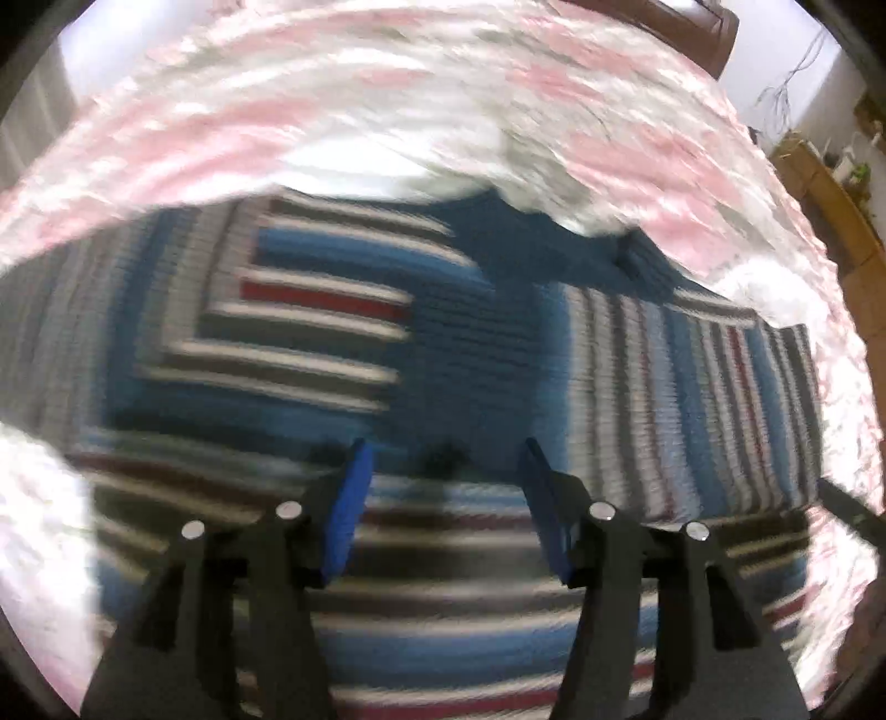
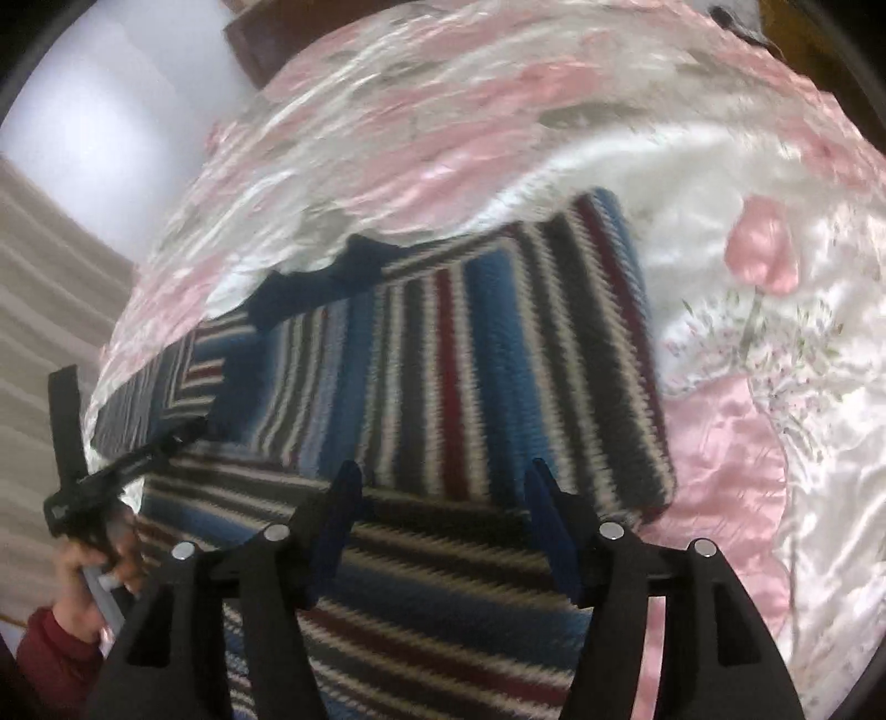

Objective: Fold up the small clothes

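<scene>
A striped knit sweater (image 1: pixel 454 354) in blue, white, grey and dark red lies flat on a pink and white satin bedspread (image 1: pixel 343 111), with its sleeves folded across the body. The dark blue collar (image 1: pixel 554 243) points away from me. My left gripper (image 1: pixel 446 459) hovers open over the sweater's lower middle, nothing between its blue pads (image 1: pixel 349 515). In the right wrist view the same sweater (image 2: pixel 470 354) fills the centre, and my right gripper (image 2: pixel 440 482) stands open above its lower part. The left gripper (image 2: pixel 133 459) shows there at the left edge, held by a hand (image 2: pixel 94 565). Both views are motion-blurred.
The bedspread (image 2: pixel 747 387) spreads wide to the right of the sweater. A dark wooden headboard (image 1: pixel 692 27) stands at the far end of the bed. A wooden floor and shelf (image 1: pixel 830 183) lie off the bed's right side; a striped beige surface (image 2: pixel 44 310) lies to the left.
</scene>
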{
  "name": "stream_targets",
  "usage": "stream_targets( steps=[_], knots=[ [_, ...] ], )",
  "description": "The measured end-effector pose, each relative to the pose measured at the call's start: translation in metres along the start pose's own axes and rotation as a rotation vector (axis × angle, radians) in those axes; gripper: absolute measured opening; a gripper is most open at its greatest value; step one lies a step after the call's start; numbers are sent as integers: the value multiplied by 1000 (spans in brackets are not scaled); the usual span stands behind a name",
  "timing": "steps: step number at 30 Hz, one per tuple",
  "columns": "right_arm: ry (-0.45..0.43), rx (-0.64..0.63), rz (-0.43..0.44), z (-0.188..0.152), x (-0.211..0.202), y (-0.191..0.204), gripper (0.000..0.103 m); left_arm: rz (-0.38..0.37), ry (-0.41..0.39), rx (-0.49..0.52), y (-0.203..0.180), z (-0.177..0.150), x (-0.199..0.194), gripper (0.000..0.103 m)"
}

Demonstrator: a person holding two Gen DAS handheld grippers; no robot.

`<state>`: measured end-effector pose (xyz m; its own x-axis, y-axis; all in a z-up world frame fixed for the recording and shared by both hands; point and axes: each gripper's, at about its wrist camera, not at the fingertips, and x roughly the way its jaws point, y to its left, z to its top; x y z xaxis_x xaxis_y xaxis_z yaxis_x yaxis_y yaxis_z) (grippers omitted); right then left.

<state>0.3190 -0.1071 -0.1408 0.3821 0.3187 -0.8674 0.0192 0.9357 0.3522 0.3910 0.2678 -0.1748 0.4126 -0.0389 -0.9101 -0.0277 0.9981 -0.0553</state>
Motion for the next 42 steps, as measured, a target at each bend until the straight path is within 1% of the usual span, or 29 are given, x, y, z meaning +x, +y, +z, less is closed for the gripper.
stream_targets(
  steps=[2,3,4,7,9,11,12,13,14,15,16,18,19,21,23,29,34,36,37,38,39,40,41,42],
  knots=[
    [22,-12,-21,-3,5,13,62,30,5,-38,38,0,-9,57],
    [51,-14,-41,-4,12,20,62,37,8,-58,52,2,-12,57],
    [69,-17,-44,-5,20,27,62,59,13,-95,78,2,-16,57],
    [100,-32,-39,-9,38,45,62,127,16,-161,141,2,-26,57],
    [112,-41,-20,-10,48,61,63,180,18,-200,182,1,-35,60],
    [123,-56,-13,-11,56,73,66,210,5,-230,217,2,-46,63],
    [126,-65,-13,-10,60,78,67,231,-3,-252,239,2,-53,64],
    [129,-81,-19,-10,65,87,68,244,-8,-269,253,2,-57,66],
    [131,-94,-27,-9,71,94,69,262,-12,-306,275,3,-62,68],
    [133,-106,-35,-9,75,100,70,269,-12,-328,289,2,-65,68],
    [135,-113,-42,-7,80,106,70,276,-9,-371,313,3,-68,68],
    [135,-112,-41,-6,82,108,70,281,-8,-419,340,3,-70,68],
    [133,-111,-40,-4,85,110,70,276,-13,-445,354,4,-70,68],
    [128,-111,-46,-3,88,111,70,231,-29,-484,377,10,-68,68],
    [128,-106,-47,-1,90,111,70,190,-38,-509,389,16,-63,68],
    [132,-106,-61,2,97,108,70,149,-85,-544,402,26,-46,68],
    [129,-118,-67,1,101,108,71,158,-95,-518,401,34,-34,67],
    [125,-125,-67,0,102,108,72,170,-107,-511,399,36,-33,56],
    [125,-131,-69,0,102,108,72,174,-112,-503,396,37,-33,49],
    [123,-135,-70,-1,102,108,72,177,-111,-497,396,39,-32,38],
    [122,-138,-70,-1,102,109,72,179,-110,-494,395,40,-32,33],
    [121,-139,-69,-1,101,109,72,172,-114,-493,395,41,-32,23],
    [121,-139,-66,-2,100,109,72,158,-122,-499,394,42,-34,16],
    [120,-139,-64,-2,99,109,72,151,-130,-500,393,42,-37,15]
  ],
)
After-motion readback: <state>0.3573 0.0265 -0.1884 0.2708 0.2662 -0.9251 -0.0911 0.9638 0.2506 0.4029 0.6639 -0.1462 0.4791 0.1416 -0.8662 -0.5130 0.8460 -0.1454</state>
